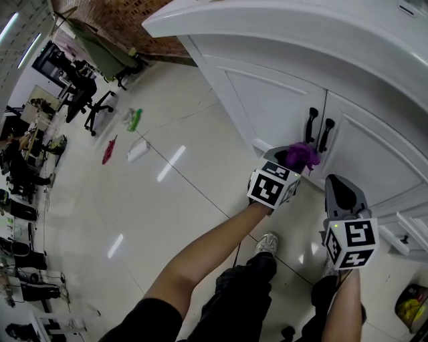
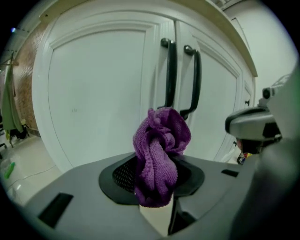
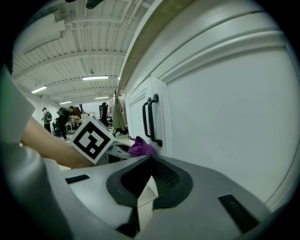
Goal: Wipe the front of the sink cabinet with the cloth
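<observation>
The white sink cabinet has two doors with black handles at their meeting edge. My left gripper is shut on a bunched purple cloth, held just below the handles and close to the door front. In the left gripper view the cloth sticks up out of the left gripper, with the handles right behind it. My right gripper hangs to the right, near the right door. In its own view the right gripper holds nothing and its jaws meet, and the cloth shows farther off.
The white countertop edge overhangs the doors. On the tiled floor to the left lie a green bottle, a red item and a white item. Office chairs stand farther left. A yellow bag sits at the bottom right.
</observation>
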The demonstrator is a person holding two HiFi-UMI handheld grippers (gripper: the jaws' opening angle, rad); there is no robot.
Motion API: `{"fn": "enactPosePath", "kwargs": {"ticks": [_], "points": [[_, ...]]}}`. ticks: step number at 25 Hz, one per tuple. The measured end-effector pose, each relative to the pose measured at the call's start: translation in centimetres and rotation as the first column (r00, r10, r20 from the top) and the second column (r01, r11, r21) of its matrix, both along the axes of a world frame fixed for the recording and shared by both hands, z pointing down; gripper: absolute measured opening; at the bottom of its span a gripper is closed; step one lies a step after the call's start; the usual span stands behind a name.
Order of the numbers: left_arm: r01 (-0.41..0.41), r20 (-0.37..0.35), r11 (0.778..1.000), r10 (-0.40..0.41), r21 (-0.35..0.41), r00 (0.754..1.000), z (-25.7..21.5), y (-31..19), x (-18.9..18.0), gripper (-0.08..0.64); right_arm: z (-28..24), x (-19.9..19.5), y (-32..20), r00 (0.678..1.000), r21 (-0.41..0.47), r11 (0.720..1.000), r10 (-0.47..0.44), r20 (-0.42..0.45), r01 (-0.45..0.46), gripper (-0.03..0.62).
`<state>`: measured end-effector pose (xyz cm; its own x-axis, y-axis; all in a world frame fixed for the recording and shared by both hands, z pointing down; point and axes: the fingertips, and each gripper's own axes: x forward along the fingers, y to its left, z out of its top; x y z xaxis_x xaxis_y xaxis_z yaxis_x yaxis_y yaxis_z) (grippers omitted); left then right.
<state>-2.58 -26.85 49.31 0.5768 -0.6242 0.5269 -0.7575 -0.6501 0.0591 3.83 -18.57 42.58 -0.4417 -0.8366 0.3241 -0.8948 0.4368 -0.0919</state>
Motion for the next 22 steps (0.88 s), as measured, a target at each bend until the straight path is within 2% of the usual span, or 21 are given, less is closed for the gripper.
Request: {"fn": "enactPosePath", "kwargs": {"ticks": [3, 7, 22], "points": [[-0.006, -0.014, 0.999, 0.007, 0.036, 1.0, -2.9, 0.2, 0.2, 0.149, -0.3, -0.1, 0.1, 1.0, 0.009, 1.0, -0.005, -0.008, 0.005, 0.0], [-0.013, 0.008, 0.998, 0.012, 0.053, 1.0, -4.8, 0.8, -0.1, 0.149, -0.8, -0.1, 0.2, 1.0, 0.025, 1.0, -0.013, -0.02, 0.014, 0.0], [-0.019, 0.0, 0.987, 0.019, 0.161, 1.0, -15.0, 0.9, -0.7, 0.149, -3.2, -0.7, -0.7, 0.997, 0.068, 0.998, 0.014, 0.075, -0.019, 0.0]]}}
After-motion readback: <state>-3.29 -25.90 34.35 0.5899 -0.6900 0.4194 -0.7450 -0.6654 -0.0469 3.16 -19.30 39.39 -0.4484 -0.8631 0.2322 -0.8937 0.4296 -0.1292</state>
